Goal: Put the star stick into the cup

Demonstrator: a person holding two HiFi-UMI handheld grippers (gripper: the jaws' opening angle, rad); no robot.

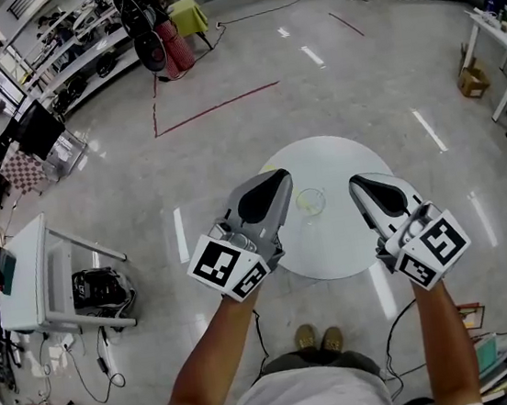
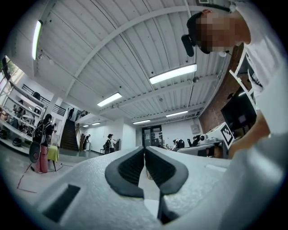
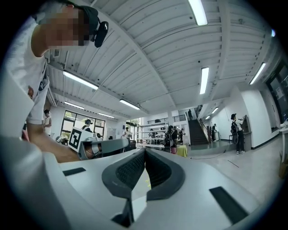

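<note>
cup [image 1: 310, 201] one, table [image 1: 342, 243] one, grippers [image 1: 280, 177] [image 1: 359, 180] two

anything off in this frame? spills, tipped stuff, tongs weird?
Nothing stands out. The cup sits upright on the round white table, with no spill around it. The left tongs and right tongs are both shut with nothing between them. A faint yellow tint shows in the cup, too small to identify.

Left claw [image 2: 145, 150] closed, tips touching, strip light [image 2: 173, 74] overhead, staircase [image 2: 69, 134] at left
</note>
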